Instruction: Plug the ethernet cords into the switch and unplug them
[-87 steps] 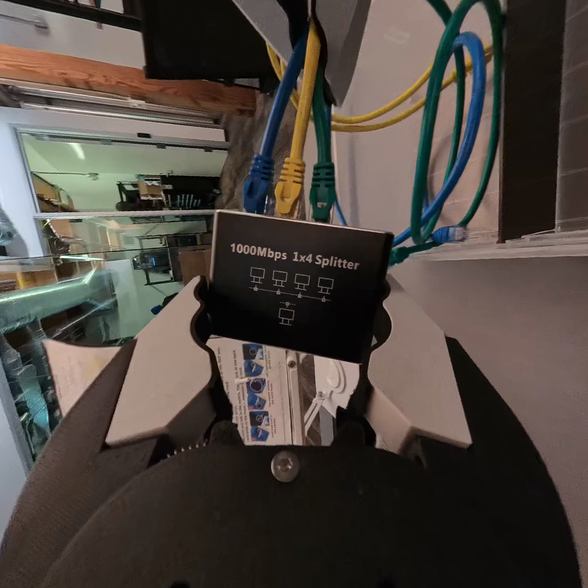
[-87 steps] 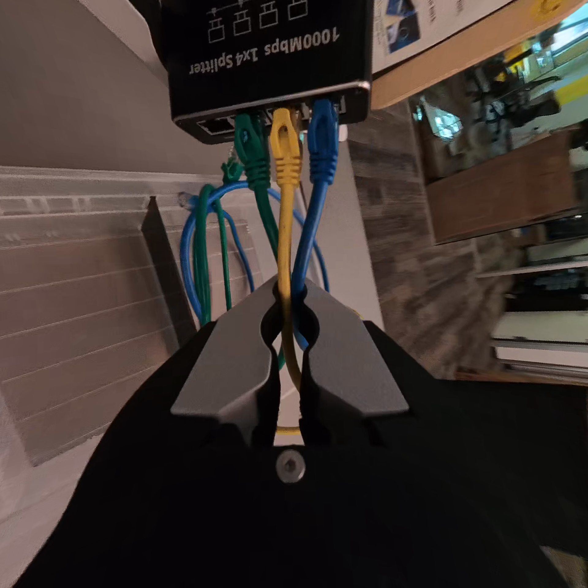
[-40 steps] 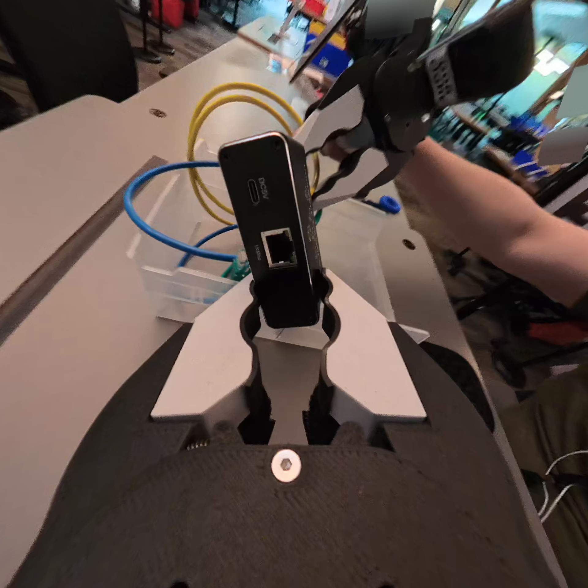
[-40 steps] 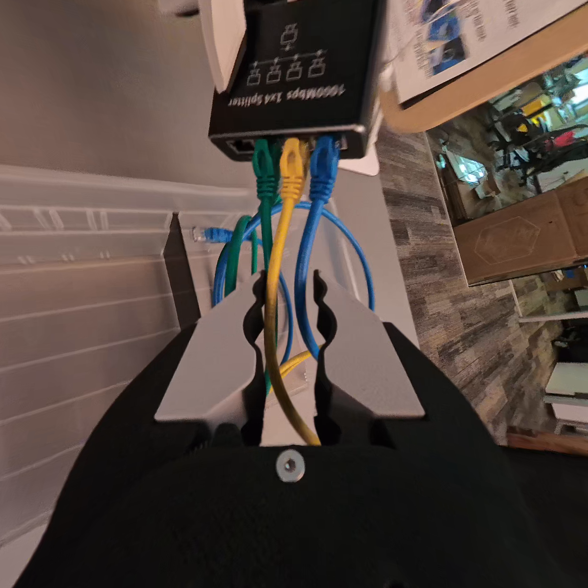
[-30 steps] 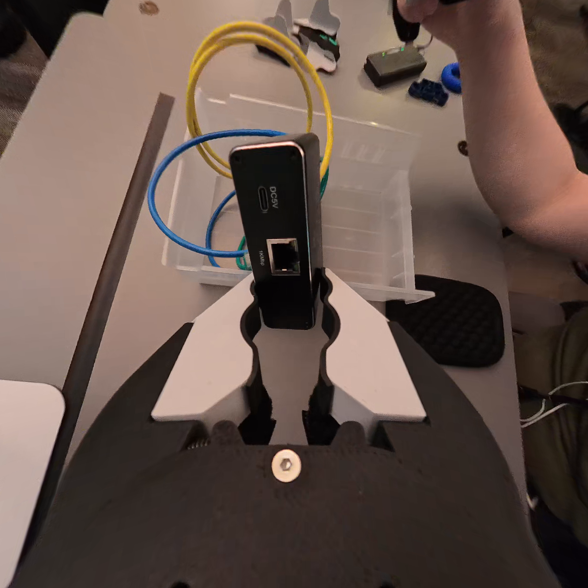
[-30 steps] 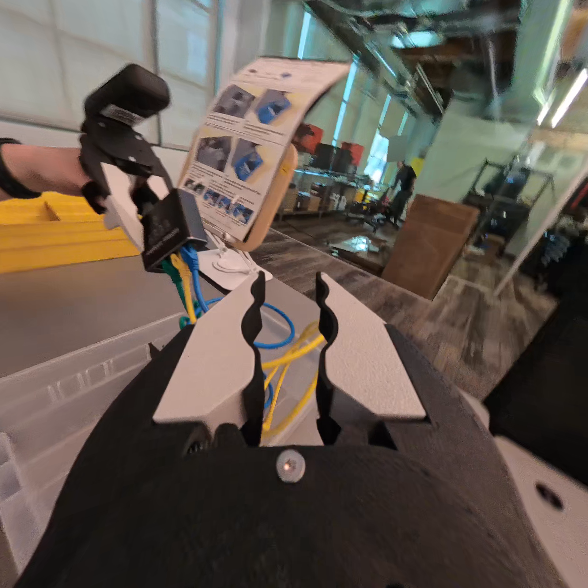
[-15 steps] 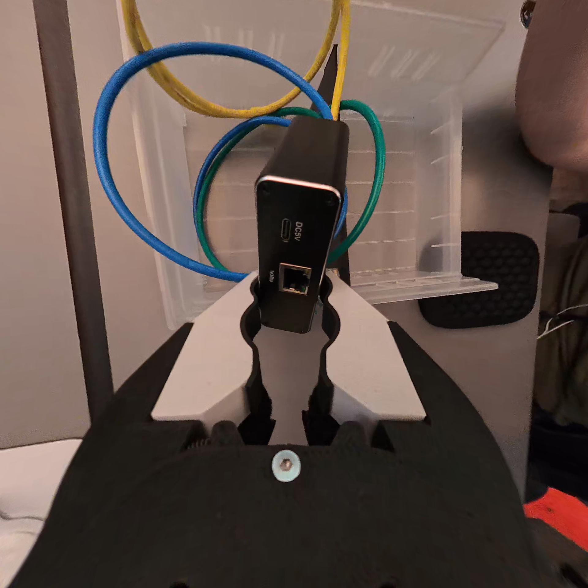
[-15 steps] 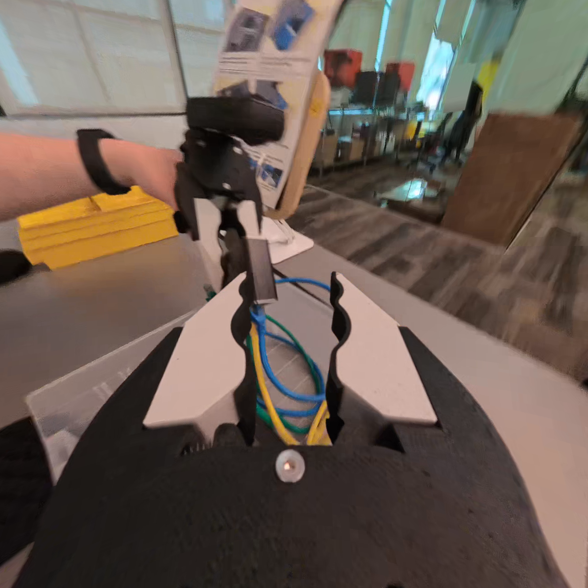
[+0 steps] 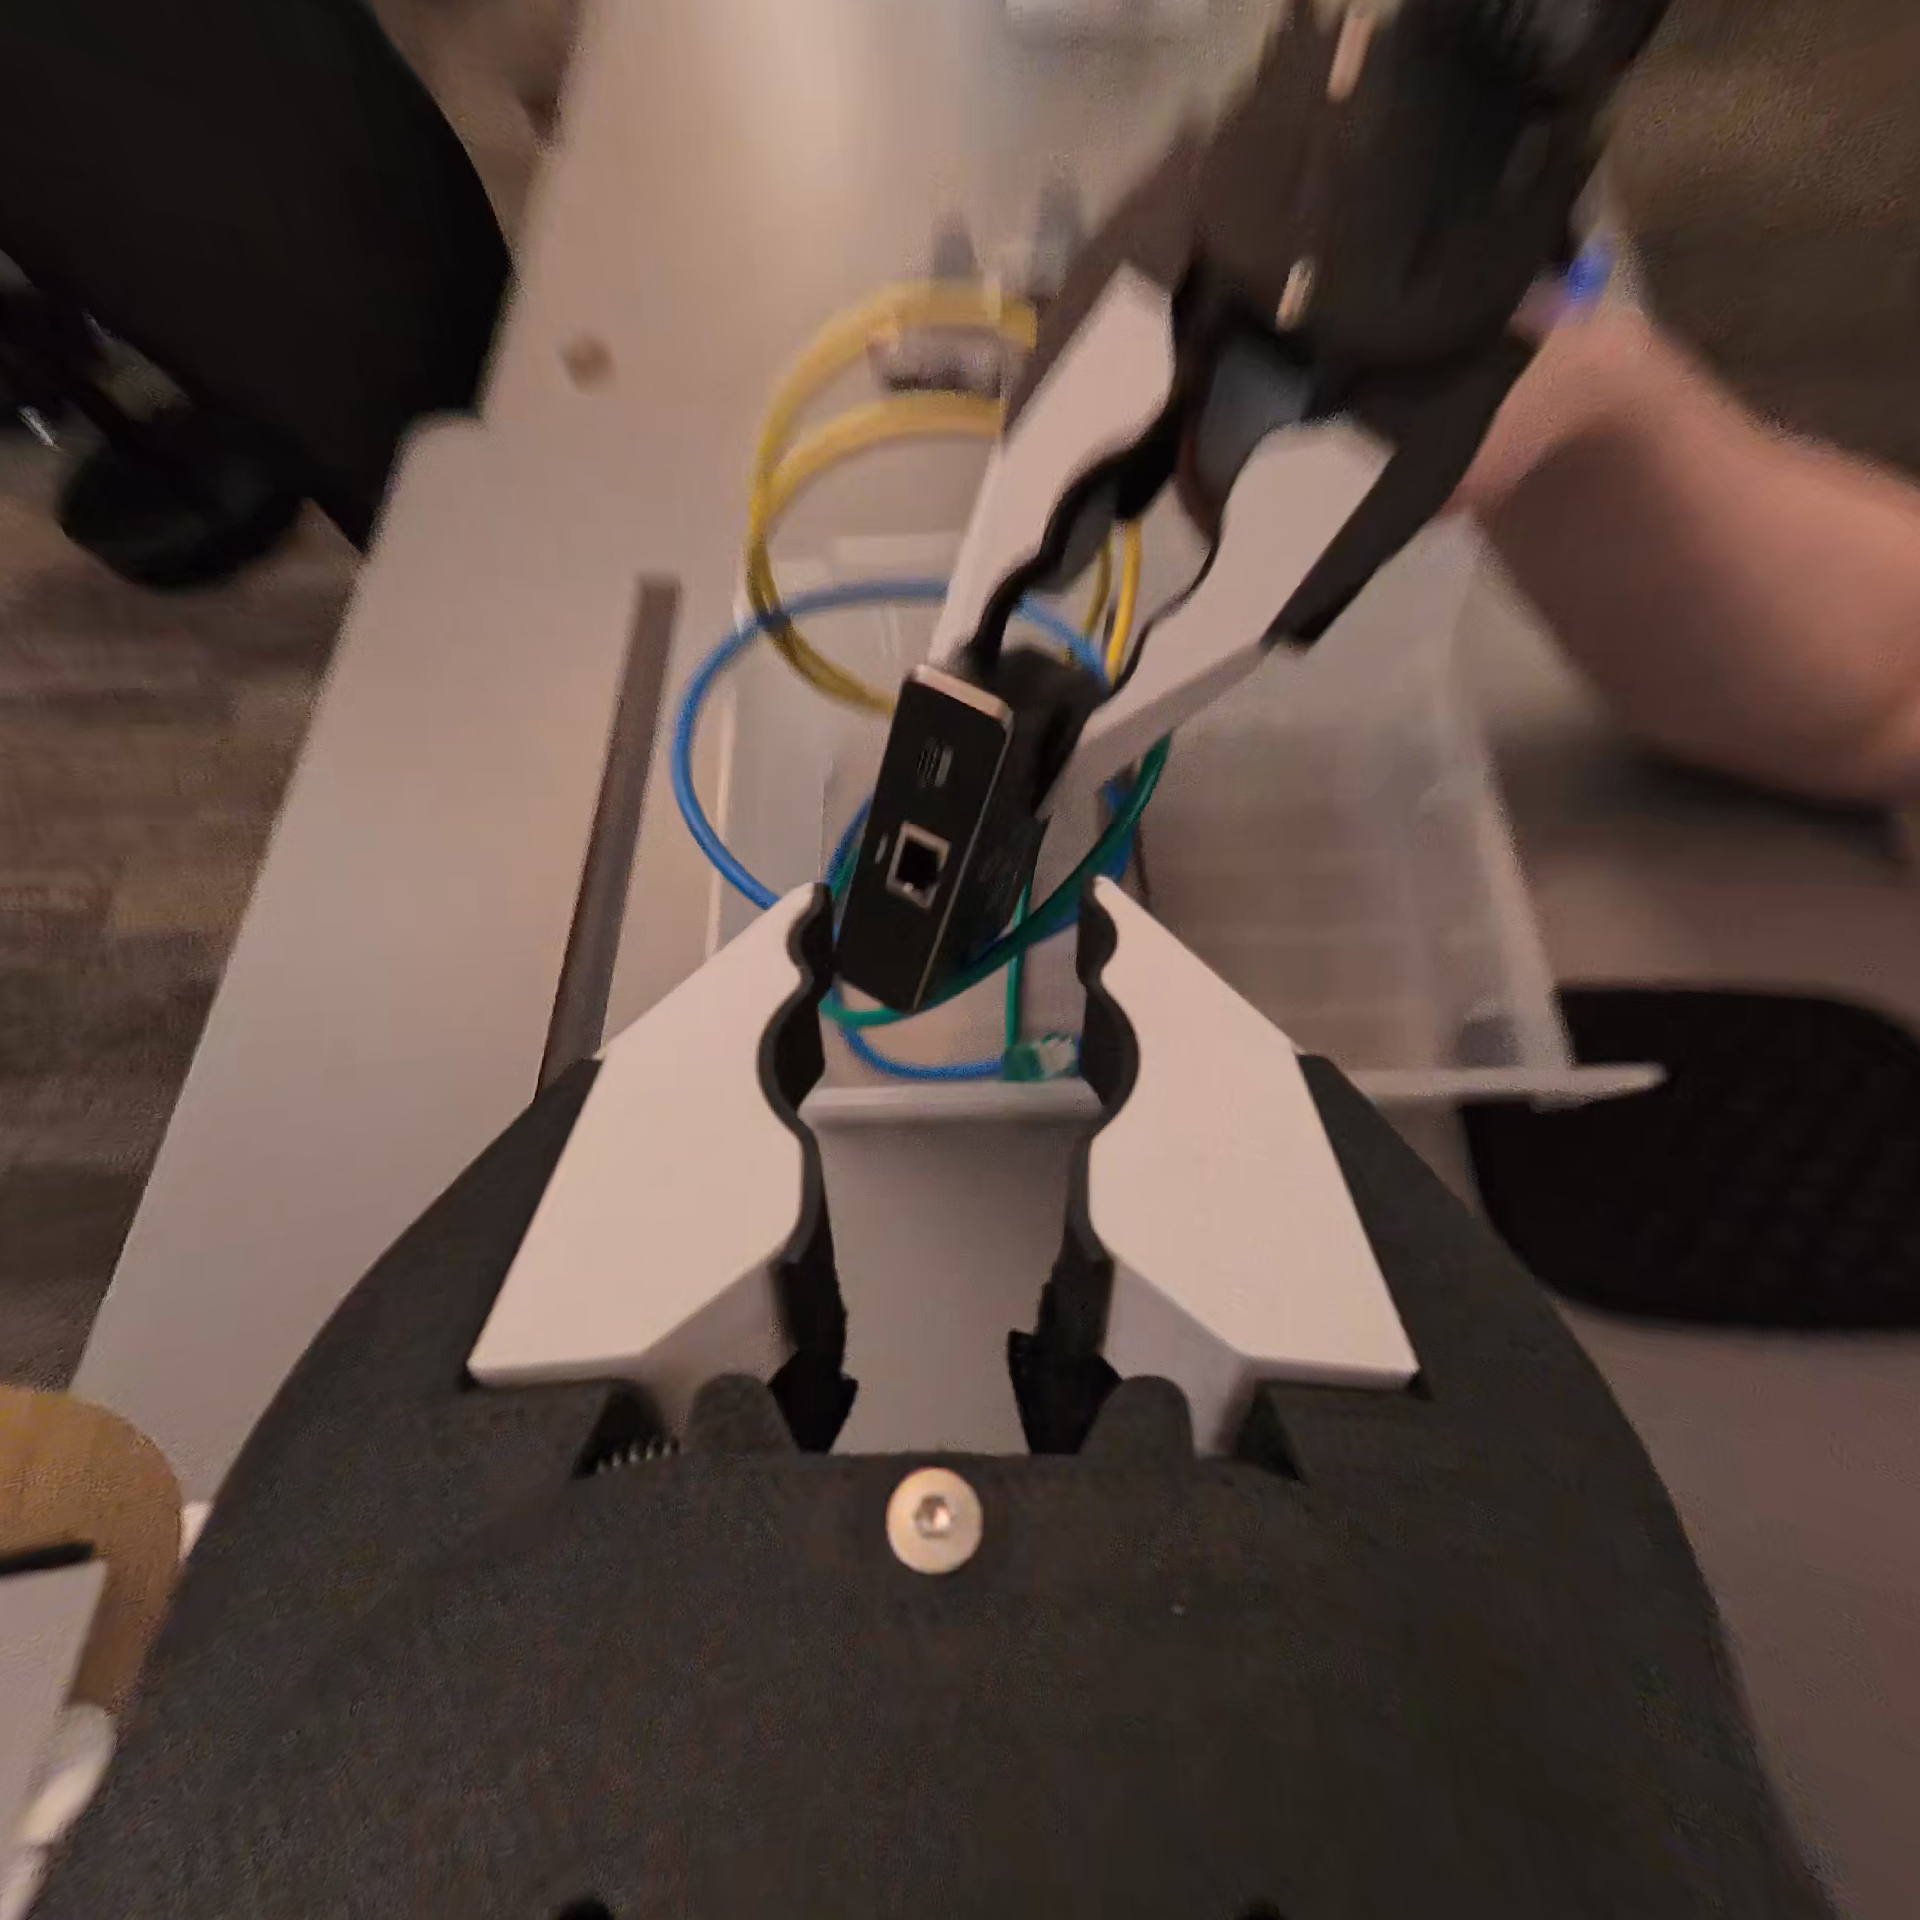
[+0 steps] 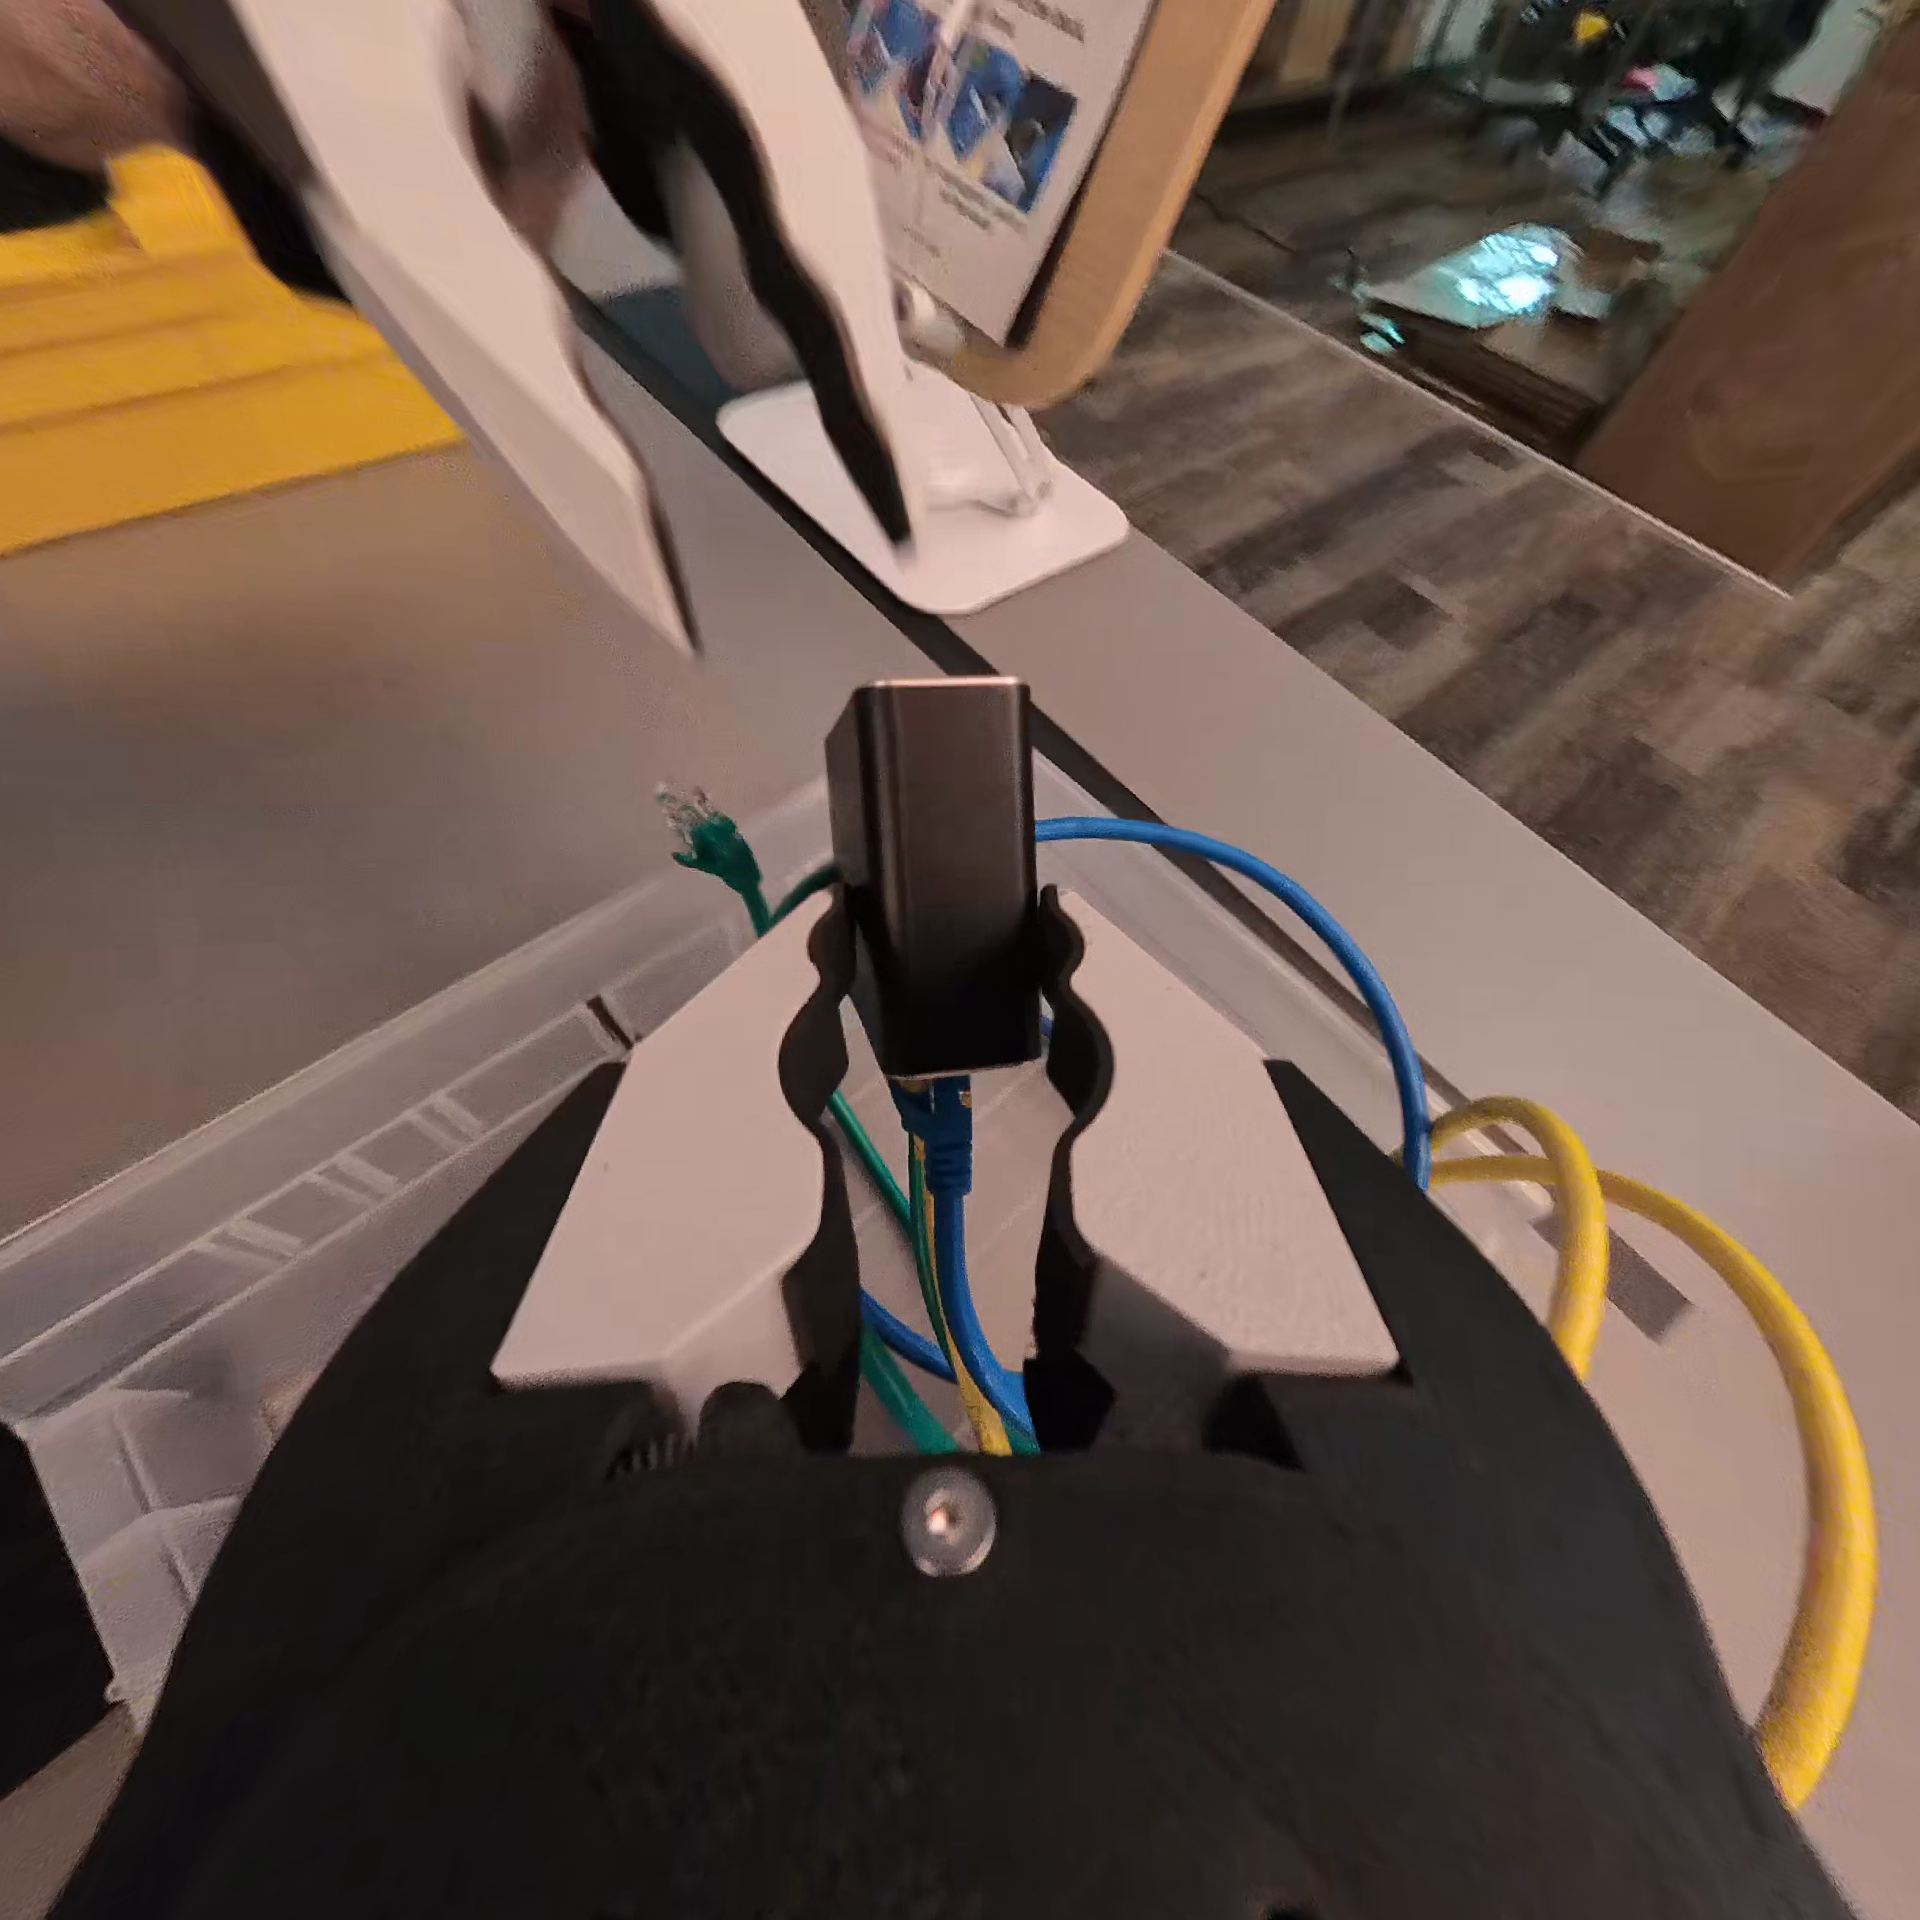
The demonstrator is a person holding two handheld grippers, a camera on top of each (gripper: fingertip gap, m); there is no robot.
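My right hand-held gripper (image 10: 940, 961) is clamped on the sides of the black switch (image 10: 935, 873), which stands upright between its fingers above the clear bin (image 10: 312, 1174); the blue cord (image 10: 945, 1143) is plugged into the switch's near end, with yellow (image 10: 1704, 1236) and green (image 10: 883, 1382) cords running down beside it between the fingers; a loose green plug (image 10: 712, 836) sticks up just left of the switch; the yellow cord loops out onto the desk (image 10: 1455, 831) at right. My left hand-held gripper (image 9: 951, 935) stands apart, its fingers wide of the switch (image 9: 925, 842) and not touching it; the switch hangs tilted just beyond its tips, one empty port facing the camera, the right gripper (image 9: 1091, 675) gripping it from behind; blue (image 9: 717, 707) and yellow (image 9: 831, 457) loops lie in the bin (image 9: 1455, 883) beyond; a black pad (image 9: 1714, 1153) sits on the desk at right; a paper stand (image 10: 1018, 156) rises behind.
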